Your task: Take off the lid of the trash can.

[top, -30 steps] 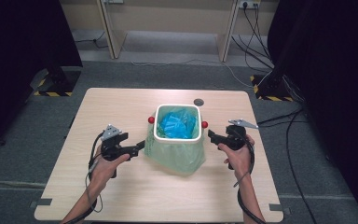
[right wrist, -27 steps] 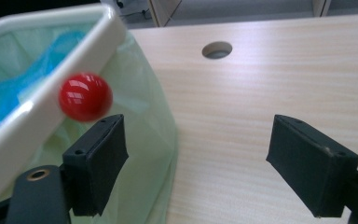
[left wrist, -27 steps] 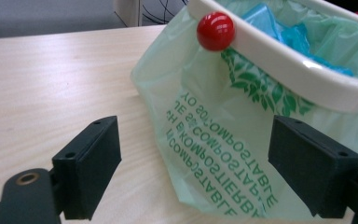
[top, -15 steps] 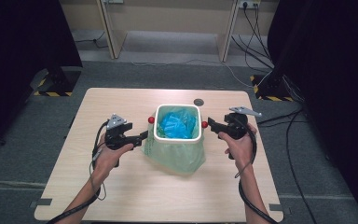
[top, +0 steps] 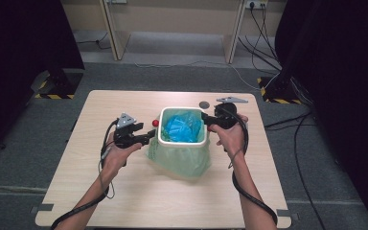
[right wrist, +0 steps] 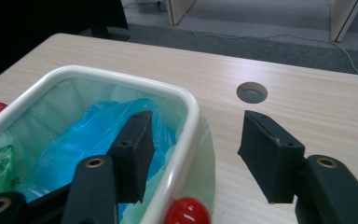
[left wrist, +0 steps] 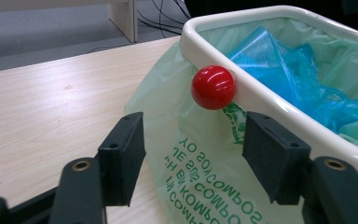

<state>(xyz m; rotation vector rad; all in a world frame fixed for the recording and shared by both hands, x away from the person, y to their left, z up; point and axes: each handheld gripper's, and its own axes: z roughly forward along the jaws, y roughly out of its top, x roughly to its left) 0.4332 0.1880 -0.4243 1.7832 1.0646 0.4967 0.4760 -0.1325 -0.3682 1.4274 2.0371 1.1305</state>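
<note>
A white bin (top: pixel 182 142) lined with a green bag (top: pixel 179 155) stands mid-table with a crumpled blue bag (top: pixel 182 127) inside. My left gripper (top: pixel 148 138) is at the bin's left side, just below a red knob (top: pixel 155 123). In the left gripper view the open left gripper (left wrist: pixel 193 123) has been closing, with the green bag (left wrist: pixel 200 177) between its jaws untouched and the knob (left wrist: pixel 213 87) just ahead. My right gripper (top: pixel 206 120) is at the right rim. The right gripper (right wrist: pixel 199 120) straddles the rim (right wrist: pixel 121 77), one jaw over the blue bag (right wrist: pixel 98 130). Its jaws, also closing, do not touch the rim.
A round cable hole (top: pixel 204 104) lies in the tabletop behind the bin's right corner. Another red knob (right wrist: pixel 187 212) sticks out of the bin wall under my right gripper. Bare wood (top: pixel 163 196) stretches in front of the bin; desk legs and cables are on the floor beyond.
Both hands moved in toward the bin. The right one rose and went forward to the rim; the left slid toward the red knob. Both pairs of jaws stand narrower than before.
</note>
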